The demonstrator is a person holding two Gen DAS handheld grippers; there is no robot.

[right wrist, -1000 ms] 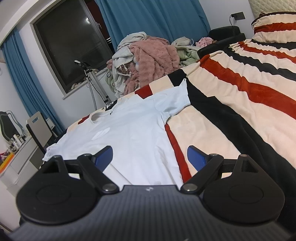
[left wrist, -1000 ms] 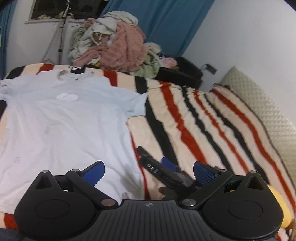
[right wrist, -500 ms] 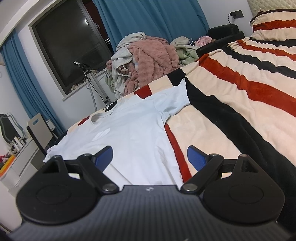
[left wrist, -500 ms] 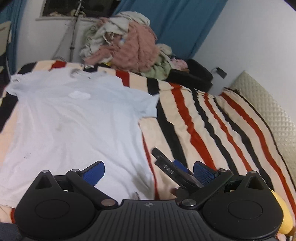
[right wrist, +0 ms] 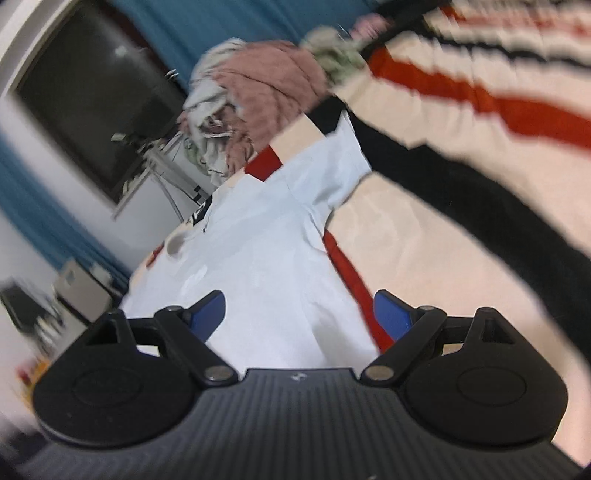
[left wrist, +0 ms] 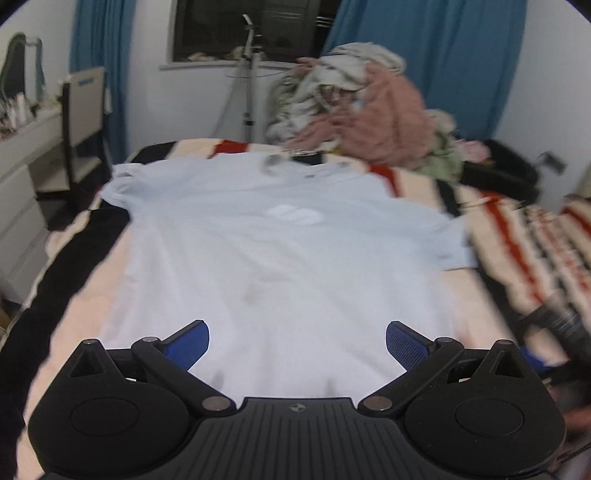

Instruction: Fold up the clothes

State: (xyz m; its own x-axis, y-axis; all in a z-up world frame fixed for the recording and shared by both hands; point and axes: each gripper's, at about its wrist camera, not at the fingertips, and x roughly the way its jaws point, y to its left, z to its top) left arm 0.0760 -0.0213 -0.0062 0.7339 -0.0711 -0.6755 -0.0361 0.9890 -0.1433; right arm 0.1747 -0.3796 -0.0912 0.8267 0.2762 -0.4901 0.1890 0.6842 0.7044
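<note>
Both claws, left (left wrist: 297, 341) and right (right wrist: 299, 314), gape empty above the flat T-shirt (left wrist: 280, 258), frame centre; best pinch its hem corners evenly.

Left wrist view: mounted behind the left gripper (left wrist: 297, 345), looking forward along its spread fingers from the hem end of the T-shirt (left wrist: 280, 258), level, down the shirt toward the collar. Beyond the fingertips: clothes pile (left wrist: 354, 107), tripod (left wrist: 249, 77), window (left wrist: 251, 29). Right gripper's body at the far right edge, blurred.

Right wrist view: mounted behind the right gripper (right wrist: 299, 315), low and close over the striped blanket (right wrist: 443, 206), rolled so the bed runs diagonally; heavily motion-blurred. T-shirt (right wrist: 266, 251) ahead and left of the fingertips.

Shared between views: T-shirt, striped blanket (left wrist: 517, 236), clothes pile (right wrist: 258, 85), window (right wrist: 88, 99), blue curtains (left wrist: 443, 62).
</note>
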